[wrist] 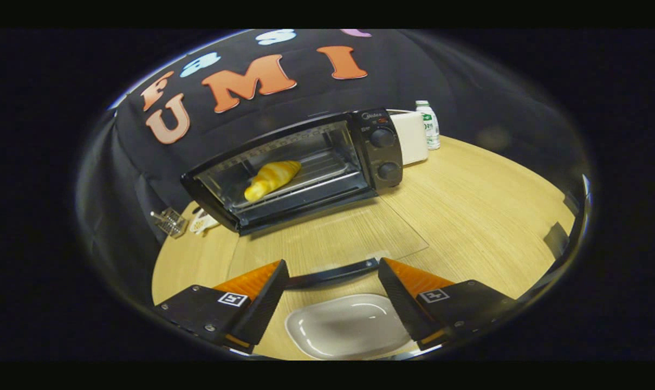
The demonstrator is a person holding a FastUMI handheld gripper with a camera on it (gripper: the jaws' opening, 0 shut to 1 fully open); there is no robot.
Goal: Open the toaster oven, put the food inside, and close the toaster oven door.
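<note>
The croissant [272, 179] already lay on the wire rack inside the toaster oven [300, 168], and the white dish [349, 325] below the gripper [332, 281] sat empty, so the loading step looked finished and the closing step was in hand. The glass door [327, 238] was folded all the way down, lying flat over the wooden table [479, 200], with its dark handle bar [332, 273] running across the gap between the two fingers. The fingers stood wide apart and gripped nothing; the handle seemed to sit at their tips or just under them, though the fisheye made it hard to say whether either one touched it.

The next move probably called for getting under or around that handle and swinging the door up on its hinge toward the oven front, following an arc rather than pushing straight in.

The two control knobs [384, 154] sat on the oven's right panel, clear of the door's path. Beyond the oven stood a cream-coloured box [414, 138] and a small bottle [429, 125], and to the oven's left a little wire basket [170, 222] next to a white object I could not identify; none of these seemed to stand in the door's way. The dish lay close beneath the fingers and could be bumped if the gripper dipped.
</note>
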